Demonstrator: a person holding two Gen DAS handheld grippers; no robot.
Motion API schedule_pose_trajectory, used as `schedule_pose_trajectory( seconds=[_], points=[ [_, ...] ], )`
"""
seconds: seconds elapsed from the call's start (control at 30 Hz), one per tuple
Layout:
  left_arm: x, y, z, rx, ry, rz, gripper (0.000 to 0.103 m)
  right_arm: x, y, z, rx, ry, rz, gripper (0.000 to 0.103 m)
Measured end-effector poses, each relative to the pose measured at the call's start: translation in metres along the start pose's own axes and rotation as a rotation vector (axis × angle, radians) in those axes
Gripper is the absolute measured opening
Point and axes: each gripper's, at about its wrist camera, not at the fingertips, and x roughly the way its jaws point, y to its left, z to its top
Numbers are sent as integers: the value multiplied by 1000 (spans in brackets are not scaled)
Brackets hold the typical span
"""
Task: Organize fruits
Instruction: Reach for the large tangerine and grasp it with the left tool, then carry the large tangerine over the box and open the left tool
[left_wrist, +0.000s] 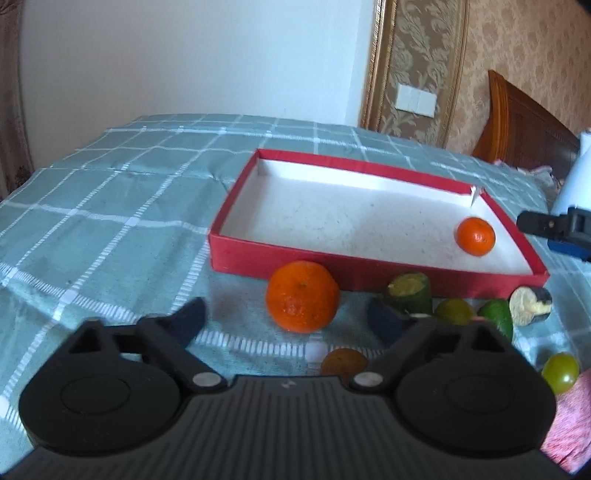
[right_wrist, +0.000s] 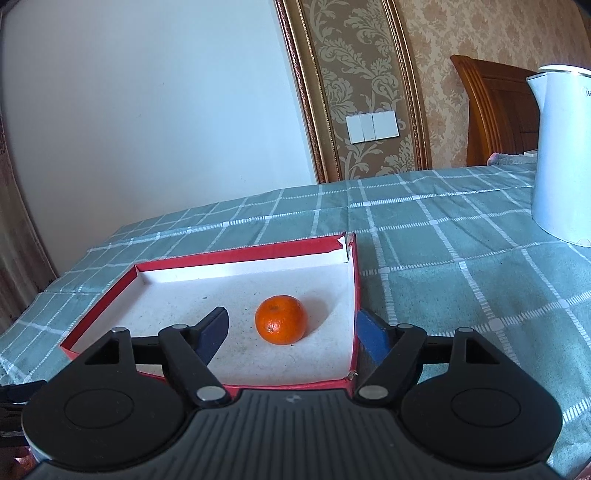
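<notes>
A shallow red box (left_wrist: 332, 266) with a white floor lies on the checked green cloth. One small orange (left_wrist: 475, 236) rests in its right corner. In the right wrist view that orange (right_wrist: 281, 319) sits between the spread fingers of my right gripper (right_wrist: 291, 332), which is open over the box (right_wrist: 240, 254) and touches nothing. A bigger orange (left_wrist: 303, 295) lies on the cloth against the box's front wall. My left gripper (left_wrist: 291, 319) is open, its pads standing clear on either side of that fruit. The right gripper's fingertips (left_wrist: 554, 232) show at the left wrist view's right edge.
In front of the box lie a cut cucumber piece (left_wrist: 410, 291), a lime (left_wrist: 454, 311), another green fruit (left_wrist: 499, 314), a dark-skinned cut piece (left_wrist: 530, 301), a brown fruit (left_wrist: 343, 362) and a green ball (left_wrist: 559, 371). A white kettle (right_wrist: 561, 155) stands far right; a pink cloth (left_wrist: 569, 417) lies nearby.
</notes>
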Motion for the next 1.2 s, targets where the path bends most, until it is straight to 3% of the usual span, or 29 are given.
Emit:
schedule_pose_trajectory(
  seconds=[0.1,0.23,0.53,0.87,1.2],
  points=[
    [3,-3,-4,36,2,1,75,0,1,0,1,0,4,76],
    [2,-8,-7,75,-17,-20,39,1,3,-1,-12,4,-5,76],
    [-5,0,-7,45,-39,-57,38,2,8,-5,-38,5,-20,76],
    [-36,-12,3,83,-116,-92,38,3,9,-5,-46,6,-30,76],
    [-25,-21,26,115,-129,-68,38,3,11,-6,-52,6,-31,76]
  ],
)
